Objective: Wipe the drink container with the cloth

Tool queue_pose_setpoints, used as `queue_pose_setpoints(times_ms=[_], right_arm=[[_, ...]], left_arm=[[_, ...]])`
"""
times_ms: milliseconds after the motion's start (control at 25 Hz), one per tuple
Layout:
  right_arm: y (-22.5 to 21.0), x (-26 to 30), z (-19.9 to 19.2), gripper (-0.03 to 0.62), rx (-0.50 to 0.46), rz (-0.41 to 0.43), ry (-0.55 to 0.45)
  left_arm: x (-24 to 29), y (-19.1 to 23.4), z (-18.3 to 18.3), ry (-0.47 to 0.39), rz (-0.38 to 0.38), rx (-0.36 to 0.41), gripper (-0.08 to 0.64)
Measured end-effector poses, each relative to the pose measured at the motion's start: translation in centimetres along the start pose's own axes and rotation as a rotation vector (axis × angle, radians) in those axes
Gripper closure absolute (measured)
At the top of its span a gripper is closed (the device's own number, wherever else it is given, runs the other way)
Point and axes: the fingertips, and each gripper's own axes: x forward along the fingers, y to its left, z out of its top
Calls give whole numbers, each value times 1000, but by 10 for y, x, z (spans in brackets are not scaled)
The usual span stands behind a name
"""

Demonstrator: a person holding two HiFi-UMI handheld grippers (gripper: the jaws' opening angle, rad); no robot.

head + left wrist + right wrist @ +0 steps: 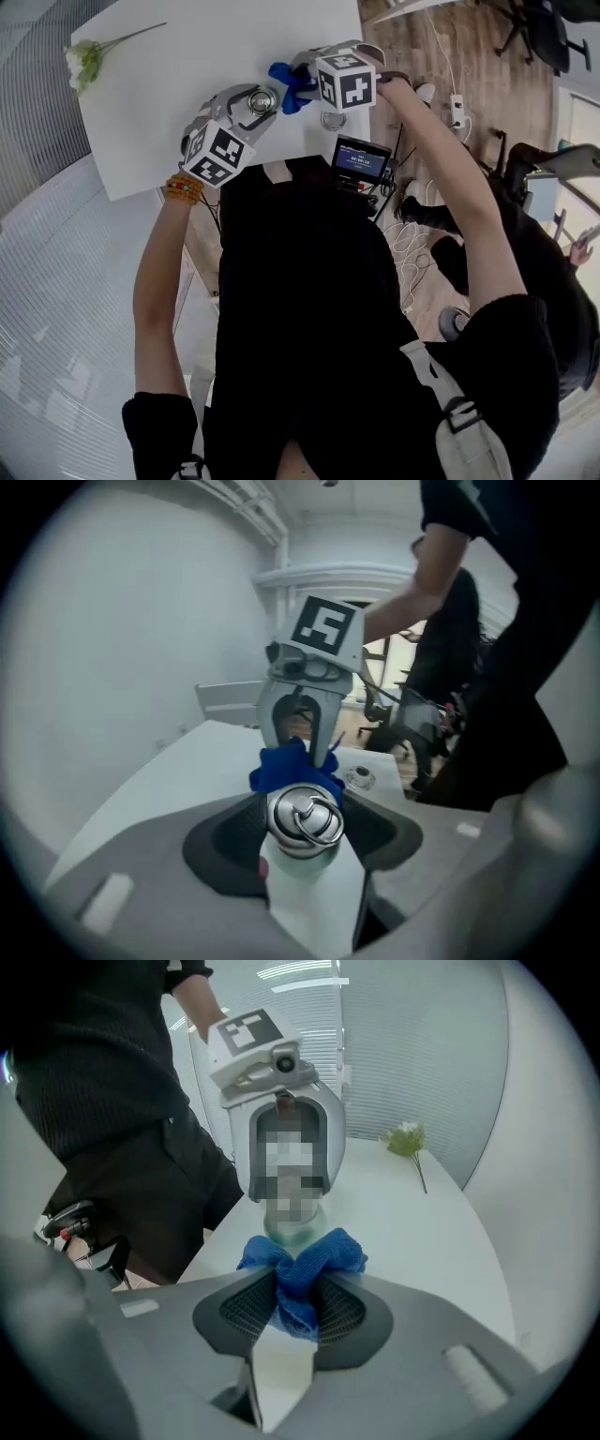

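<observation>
Near the head view's top centre, the left gripper (251,105) clamps the steel-capped drink container (262,97); low in the left gripper view, its ringed cap sits between the jaws; low in the right gripper view, the right gripper (298,1312) pinches the bunched blue cloth (302,1265) against the container's pale body.

Left gripper (302,829) and right gripper (298,1309) face to face, fingers (246,1312) clamped

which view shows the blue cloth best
The right gripper view: the cloth fills the middle, clamped by the tongs of the right gripper. The left gripper view shows only a blue tuft behind the drink container; the head view, a small blue patch.
</observation>
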Motion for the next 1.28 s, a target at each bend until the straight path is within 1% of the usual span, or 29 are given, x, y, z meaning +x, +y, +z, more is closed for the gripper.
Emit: queue_pose_setpoints(times_ms=[40,120,160,200,240,280,320,360,440,480,600,680,760,800,960,1120,1280], right_arm=[[0,-3,1,459,-10,1,-11],[0,-9,5,459,-37,16,-35],[2,-11,7,460,-51,33,-48],[4,-13,10,459,-66,54,-59],[7,-13,13,459,-81,79,-69],[10,-13,16,459,-95,104,-76],[13,-12,19,459,-108,124,-82],[15,-11,23,459,-123,137,-83],[15,-10,27,459,-153,145,-72],[13,-10,27,459,-169,145,-63],[10,-12,28,459,-211,156,-44],[11,-13,28,459,-231,169,-32],[13,-13,26,459,-249,178,-22],[13,-13,26,459,-256,180,-19],[12,-14,24,459,-277,184,0],[11,-11,21,459,-284,197,25],[12,-9,19,459,-262,214,30]], left_arm=[[0,-6,0,-12,-74,93,301],[-3,-24,-1,-47,-234,326,302],[-4,-32,-3,-59,-300,431,302],[-4,-36,-4,-61,-346,498,302],[-3,-36,-4,-53,-372,526,302],[-1,-33,-3,-40,-382,531,302],[0,-30,-2,-26,-377,527,302],[1,-26,0,-16,-356,519,301],[1,-18,6,-11,-278,487,301],[-1,-14,9,-15,-233,449,284],[-7,-7,12,-33,-94,263,284],[-10,-7,11,-51,-16,139,288],[-11,-11,11,-70,31,62,320],[-11,-13,12,-75,48,42,334],[-11,-14,15,-67,85,0,336],[-10,-15,17,-57,89,-6,336],[-10,-17,17,-54,91,-6,336]])
